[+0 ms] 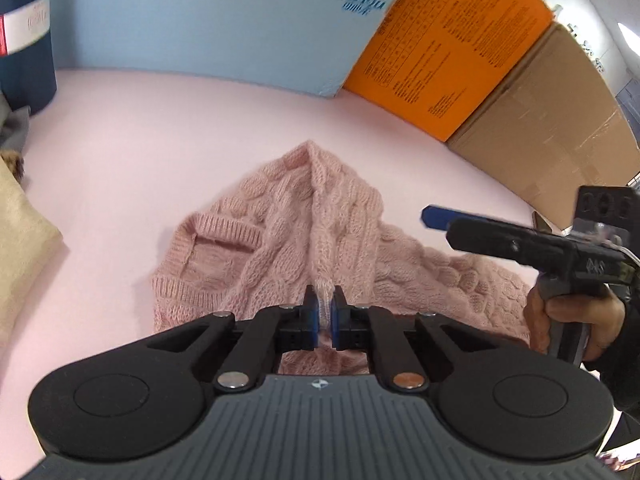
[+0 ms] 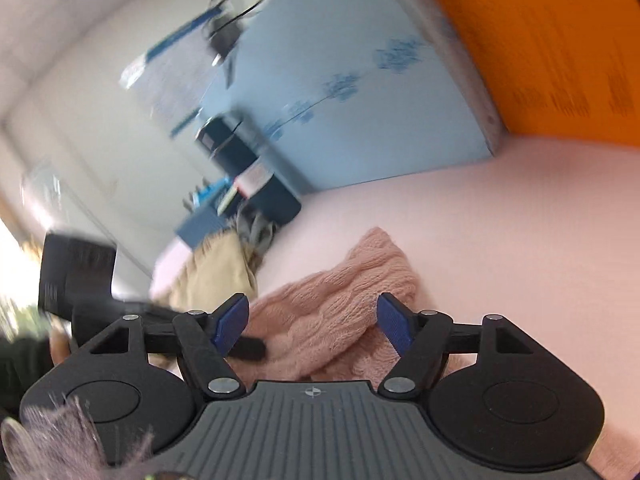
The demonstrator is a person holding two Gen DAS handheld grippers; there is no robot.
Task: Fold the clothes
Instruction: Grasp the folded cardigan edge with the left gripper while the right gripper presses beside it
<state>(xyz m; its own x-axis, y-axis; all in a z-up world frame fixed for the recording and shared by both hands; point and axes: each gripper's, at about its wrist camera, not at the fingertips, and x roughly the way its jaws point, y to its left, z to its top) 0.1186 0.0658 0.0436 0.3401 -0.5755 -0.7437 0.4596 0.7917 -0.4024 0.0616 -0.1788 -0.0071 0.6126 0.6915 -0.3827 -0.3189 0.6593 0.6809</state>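
My left gripper (image 1: 325, 312) is clamped tight on a raised ridge of the pink sweater (image 1: 320, 232) — chunky, fuzzy cable knit lying rumpled on the smooth pink surface (image 1: 160, 120). My right gripper (image 2: 314, 322) hangs spread wide above the sweater's edge — gripping nothing. A folded beige cloth (image 1: 20, 240) lies beside it.
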